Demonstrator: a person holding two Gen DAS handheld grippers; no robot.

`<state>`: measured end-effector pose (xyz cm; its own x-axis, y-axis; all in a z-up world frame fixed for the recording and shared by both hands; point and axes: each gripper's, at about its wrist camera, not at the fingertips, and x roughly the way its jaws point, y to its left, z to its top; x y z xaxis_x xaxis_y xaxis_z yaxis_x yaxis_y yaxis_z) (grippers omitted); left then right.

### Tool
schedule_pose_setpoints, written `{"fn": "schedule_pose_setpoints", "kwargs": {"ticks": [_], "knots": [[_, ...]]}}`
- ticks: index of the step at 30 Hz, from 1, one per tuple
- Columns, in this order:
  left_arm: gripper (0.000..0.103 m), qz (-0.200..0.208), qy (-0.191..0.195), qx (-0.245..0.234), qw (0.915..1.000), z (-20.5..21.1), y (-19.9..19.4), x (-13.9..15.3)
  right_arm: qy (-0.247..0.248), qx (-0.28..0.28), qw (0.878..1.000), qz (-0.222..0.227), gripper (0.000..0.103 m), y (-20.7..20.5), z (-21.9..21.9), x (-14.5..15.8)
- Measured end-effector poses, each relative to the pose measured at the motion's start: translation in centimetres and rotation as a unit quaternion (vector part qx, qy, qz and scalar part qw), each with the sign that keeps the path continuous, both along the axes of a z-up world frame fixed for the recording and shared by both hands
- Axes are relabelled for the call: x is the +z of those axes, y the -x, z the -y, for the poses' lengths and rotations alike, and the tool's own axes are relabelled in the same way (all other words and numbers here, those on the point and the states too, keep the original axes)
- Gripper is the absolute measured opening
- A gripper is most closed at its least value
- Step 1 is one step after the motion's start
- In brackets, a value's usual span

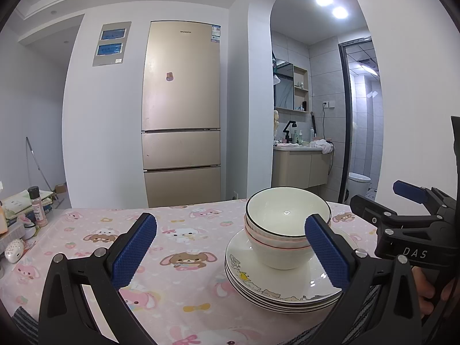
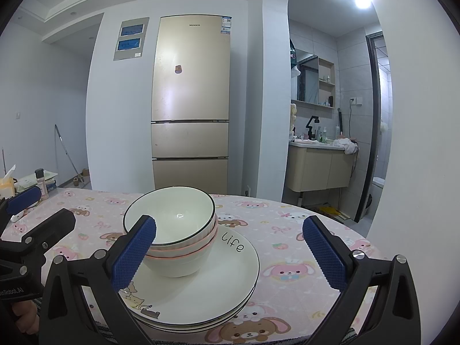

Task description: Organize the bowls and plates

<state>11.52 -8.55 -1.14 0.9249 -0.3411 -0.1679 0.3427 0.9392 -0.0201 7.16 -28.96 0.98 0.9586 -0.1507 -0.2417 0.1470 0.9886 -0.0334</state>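
Observation:
Three white bowls (image 1: 287, 215) are nested in a stack, the top one black-rimmed, the lower two pink-rimmed. They sit on a stack of white plates (image 1: 287, 290) with cartoon animals near the table's front edge. The bowls (image 2: 172, 215) and plates (image 2: 207, 287) also show in the right wrist view. My left gripper (image 1: 230, 250) is open and empty, to the left of the stack. My right gripper (image 2: 230, 250) is open and empty, with the stack by its left finger. The right gripper's body shows at the right of the left wrist view (image 1: 408, 224).
The table wears a pink cartoon-animal cloth (image 1: 178, 238). A spice bottle (image 1: 37, 207), a tissue box (image 2: 7, 187) and small items crowd its left end. A gold fridge (image 1: 181, 109) stands behind. A bathroom opening (image 1: 310, 115) is at the right.

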Motion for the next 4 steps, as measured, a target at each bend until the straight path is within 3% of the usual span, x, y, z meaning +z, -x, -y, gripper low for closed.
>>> {"fn": "schedule_pose_setpoints", "kwargs": {"ticks": [4], "knots": [[0.103,0.001,-0.001,0.0,1.0,0.05,0.1,0.15,0.0,0.0,1.0,-0.001,0.103,0.02,0.08,-0.01]]}}
